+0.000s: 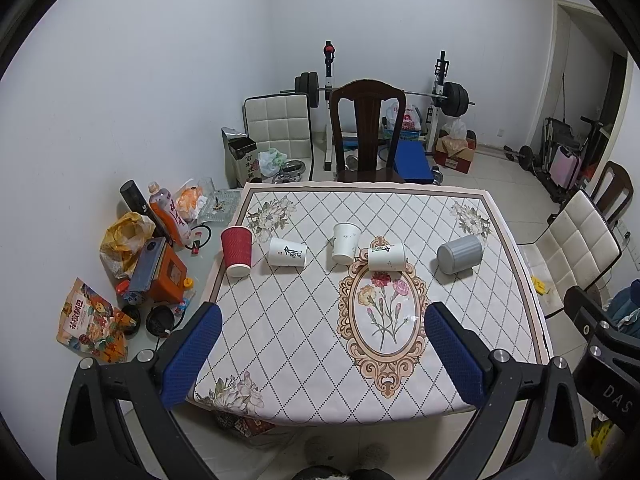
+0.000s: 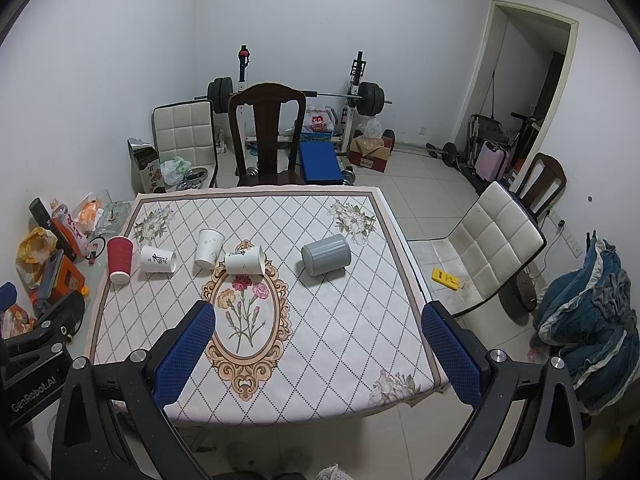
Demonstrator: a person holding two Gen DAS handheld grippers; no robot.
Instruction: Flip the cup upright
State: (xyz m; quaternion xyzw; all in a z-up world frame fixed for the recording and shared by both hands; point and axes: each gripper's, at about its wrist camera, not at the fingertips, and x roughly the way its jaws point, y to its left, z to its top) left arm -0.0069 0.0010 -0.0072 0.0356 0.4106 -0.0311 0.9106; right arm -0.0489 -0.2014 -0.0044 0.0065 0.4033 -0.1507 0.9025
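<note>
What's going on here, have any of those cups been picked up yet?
Not yet. Both the left gripper and the right gripper hang open above the near edge of the table, holding nothing. Five cups sit in a row across the cloth: a red cup standing mouth-down, then three white paper cups, two on their sides and one mouth-down, and a grey ribbed cup on its side. None is upright.

Red cup [image 1: 237, 251]: ribbed paper, matt. Grey cup [image 1: 459, 254]: ridged, matt plastic. Tablecloth [image 1: 304, 320]: smooth printed cloth. Chair [image 1: 367, 128]: dark glossy wood.
</note>
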